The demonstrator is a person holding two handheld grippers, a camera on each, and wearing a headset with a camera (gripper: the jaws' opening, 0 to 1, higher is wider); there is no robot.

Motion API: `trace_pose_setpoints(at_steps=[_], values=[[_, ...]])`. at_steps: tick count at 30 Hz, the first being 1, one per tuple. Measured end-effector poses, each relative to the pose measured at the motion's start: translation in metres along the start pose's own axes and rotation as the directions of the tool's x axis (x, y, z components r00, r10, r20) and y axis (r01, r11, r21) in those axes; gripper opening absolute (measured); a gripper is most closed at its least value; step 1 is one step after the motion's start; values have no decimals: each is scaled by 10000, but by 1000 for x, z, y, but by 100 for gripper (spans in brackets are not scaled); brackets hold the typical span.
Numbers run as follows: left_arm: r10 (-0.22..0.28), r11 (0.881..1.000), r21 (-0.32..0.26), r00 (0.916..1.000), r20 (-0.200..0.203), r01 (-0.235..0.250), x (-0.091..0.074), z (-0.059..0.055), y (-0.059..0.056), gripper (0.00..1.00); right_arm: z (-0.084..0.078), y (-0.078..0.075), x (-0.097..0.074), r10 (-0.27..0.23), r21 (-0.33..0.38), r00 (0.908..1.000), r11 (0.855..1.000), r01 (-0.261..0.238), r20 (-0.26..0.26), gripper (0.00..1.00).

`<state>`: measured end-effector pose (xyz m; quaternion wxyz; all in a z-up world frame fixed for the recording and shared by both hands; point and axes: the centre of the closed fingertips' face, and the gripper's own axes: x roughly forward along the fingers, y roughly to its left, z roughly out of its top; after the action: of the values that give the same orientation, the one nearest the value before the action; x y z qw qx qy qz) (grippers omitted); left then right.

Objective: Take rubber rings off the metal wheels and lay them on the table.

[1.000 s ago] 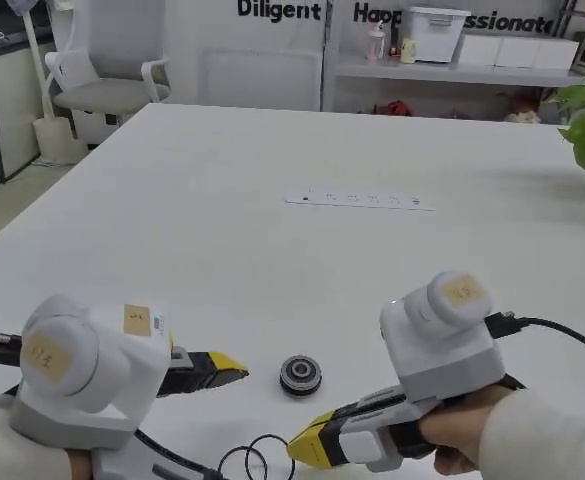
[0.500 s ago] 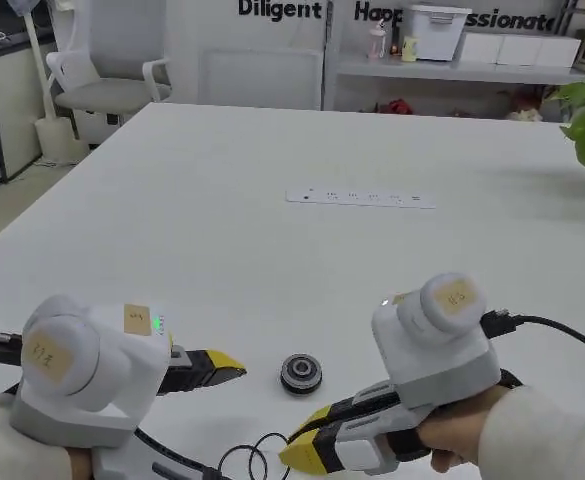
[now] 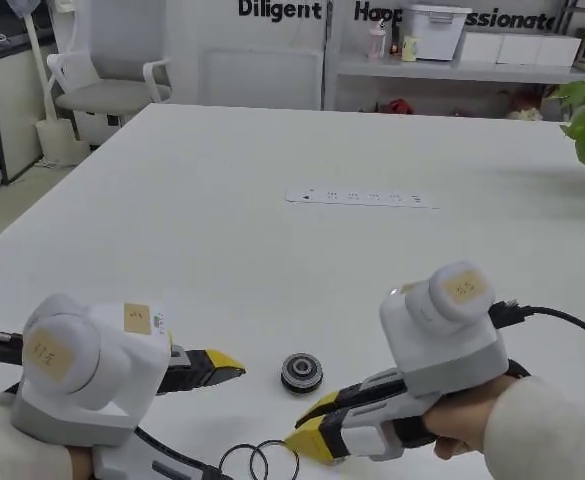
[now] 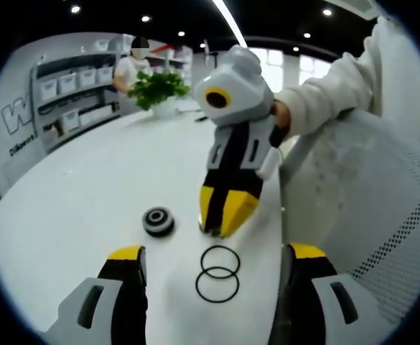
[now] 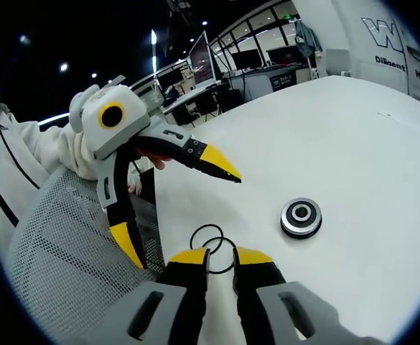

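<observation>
- Rubber rings [image 4: 218, 271], two black loops that overlap, lie flat on the white table [image 4: 73, 208] in the left gripper view. They are nearer the camera than the metal wheel [image 4: 158, 220] and a little to its right. The left gripper [image 4: 217, 251] has its jaws spread wide, and the rings sit in the gap between them, touching neither.
- In that same view the right gripper [image 4: 224, 218] points down at the table just right of the wheel. Its yellow tips are just beyond the rings, with only a narrow slit between the jaws. The table's edge runs close by on the side of the rings away from the wheel, and a mesh chair back [image 4: 382, 237] stands past it. Left of the wheel and beyond it the table is bare.
- In the right gripper view the rings [image 5: 211, 231] lie left of the wheel [image 5: 301, 217], just ahead of this gripper's own jaws. The nearer loop is partly hidden behind the tips. The jaws stand a narrow gap apart and hold nothing. One jaw of the left gripper reaches toward the wheel above the rings; the other angles down by the table's edge.
- In the head view the rings [image 3: 260, 458] lie nearer the person than the wheel [image 3: 301, 371], just beside the right gripper's tips. Beyond the wheel the table runs open to a power strip [image 3: 360, 199].
</observation>
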<state>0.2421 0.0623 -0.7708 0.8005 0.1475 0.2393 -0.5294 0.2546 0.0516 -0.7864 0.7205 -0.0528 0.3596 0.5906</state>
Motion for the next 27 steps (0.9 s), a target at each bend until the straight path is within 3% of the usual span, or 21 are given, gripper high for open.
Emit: trace_pose_setpoints(at_steps=[27], values=[[207,9998,-53,9998,-63,-208,-1,0,5,81,21,-14,-16,-498,30,9960,9988,497,749,11]])
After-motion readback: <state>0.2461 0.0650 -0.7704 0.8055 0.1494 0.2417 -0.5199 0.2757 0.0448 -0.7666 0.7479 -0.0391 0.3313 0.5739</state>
